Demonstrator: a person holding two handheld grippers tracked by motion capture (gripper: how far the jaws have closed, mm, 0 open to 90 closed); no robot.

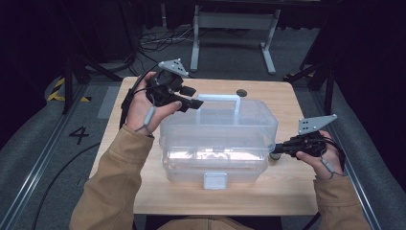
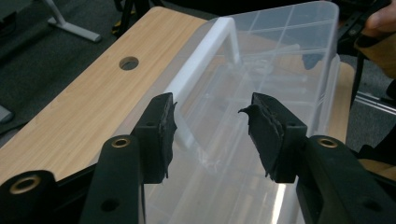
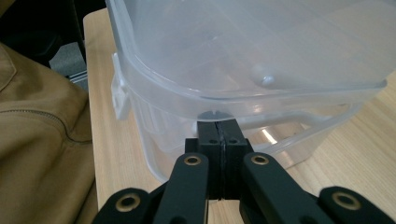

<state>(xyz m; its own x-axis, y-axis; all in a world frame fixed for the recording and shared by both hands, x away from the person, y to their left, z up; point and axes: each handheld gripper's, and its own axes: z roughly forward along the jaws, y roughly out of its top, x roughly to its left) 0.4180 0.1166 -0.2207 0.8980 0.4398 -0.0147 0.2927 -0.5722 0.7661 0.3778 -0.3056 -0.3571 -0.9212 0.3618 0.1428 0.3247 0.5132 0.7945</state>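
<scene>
Clear plastic box point(image 1: 218, 143) on wooden table point(image 1: 287, 191)

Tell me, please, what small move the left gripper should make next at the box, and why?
Probably close the left gripper on the handle. Its jaws stand open over the lid with nothing between the pads, the handle just ahead, while the shut right gripper presses its tips against the box end, seemingly steadying it.
</scene>
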